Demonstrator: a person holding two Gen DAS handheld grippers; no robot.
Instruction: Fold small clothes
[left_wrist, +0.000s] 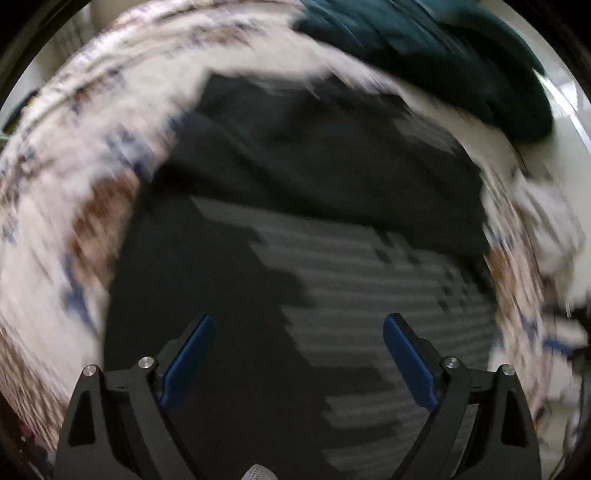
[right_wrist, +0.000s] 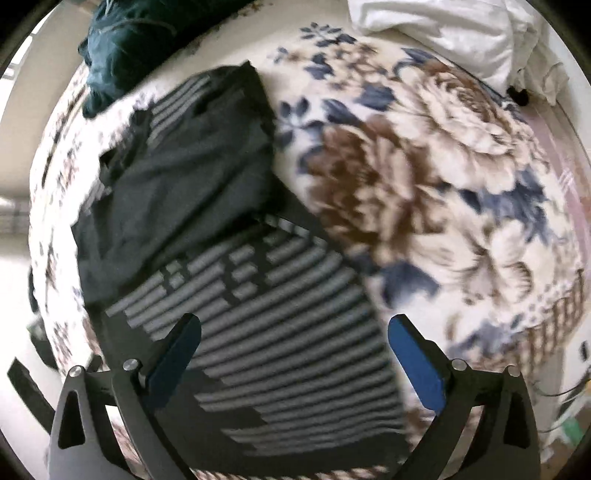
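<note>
Shirt (right_wrist: 207, 206) below and ahead of left gripper (left_wrist: 297, 354) and right gripper (right_wrist: 294, 350), jaws spread, nothing held; next, pinch both near corners evenly, fold flat over blanket (right_wrist: 424, 166).

A home bedroom: a floral blanket (right_wrist: 424, 177) covers the bed, white bedding (right_wrist: 461, 37) lies crumpled at upper right.

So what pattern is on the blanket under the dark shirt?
A floral print: brown and cream blooms with blue leaves on the blanket, clearest in the right wrist view.
</note>
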